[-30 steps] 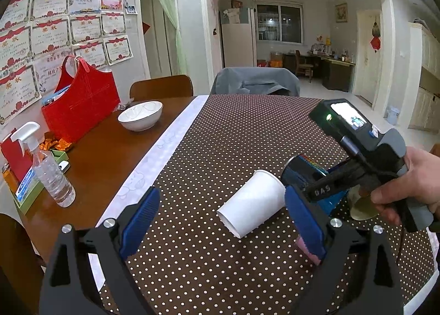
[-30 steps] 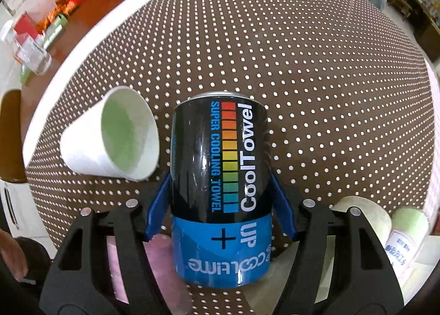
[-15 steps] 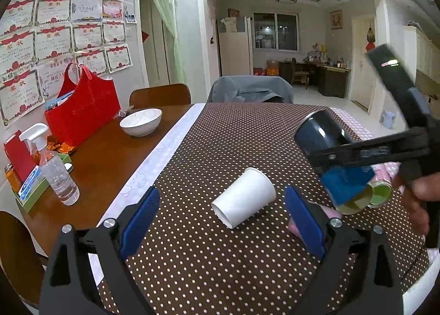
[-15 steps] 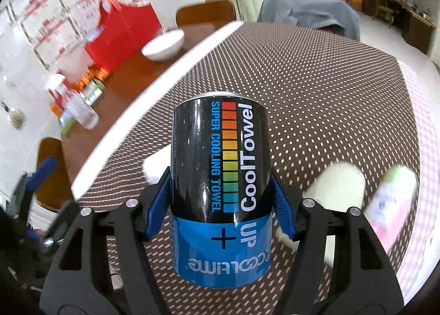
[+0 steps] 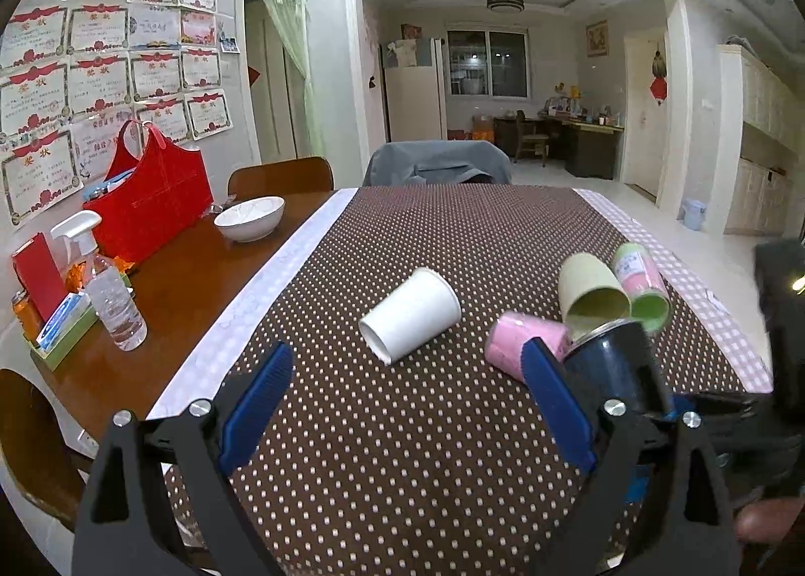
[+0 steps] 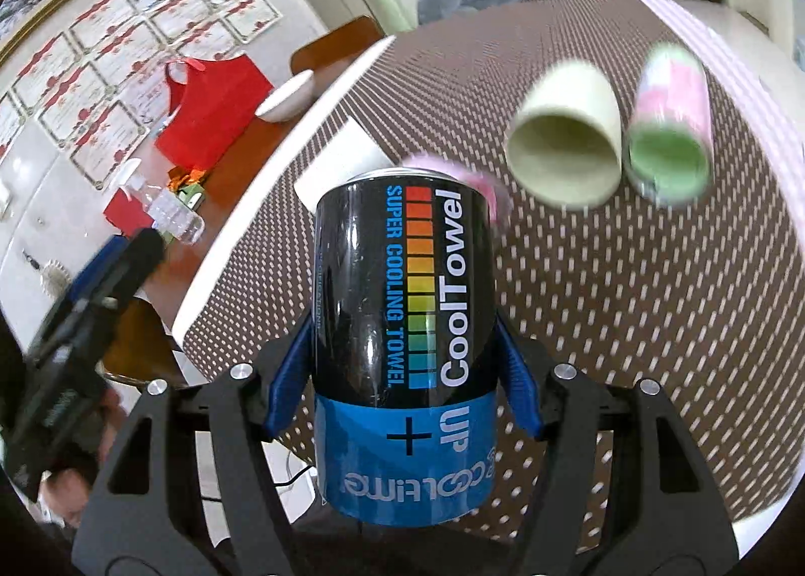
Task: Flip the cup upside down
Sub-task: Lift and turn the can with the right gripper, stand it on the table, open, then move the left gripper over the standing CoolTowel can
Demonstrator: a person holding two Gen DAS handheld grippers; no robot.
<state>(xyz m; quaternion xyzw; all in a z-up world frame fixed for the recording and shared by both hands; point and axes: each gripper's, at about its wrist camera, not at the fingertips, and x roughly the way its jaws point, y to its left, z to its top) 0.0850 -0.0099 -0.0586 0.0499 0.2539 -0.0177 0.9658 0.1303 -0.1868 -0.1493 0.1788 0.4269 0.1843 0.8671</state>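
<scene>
- The right gripper [image 6: 405, 390] had its fingers [image 6: 284, 387] pinching a black-and-blue can [image 6: 402, 324], held over the near right part of the table [image 5: 166, 284].
- The left gripper [image 5: 402, 410] hovered low over the dotted cloth [image 5: 453, 244] with its fingers [image 5: 256, 405] spread and nothing between them.
- Just beyond, the white paper cup [image 5: 412, 314] lay on its side, mouth toward the near left.
- Right of it lay a pink cup [image 5: 523, 344], a pale green cup [image 5: 591, 286] and a pink-green tube [image 5: 641, 279].
- Far left stood a white bowl [image 5: 250, 218] and a red bag [image 5: 151, 198].
</scene>
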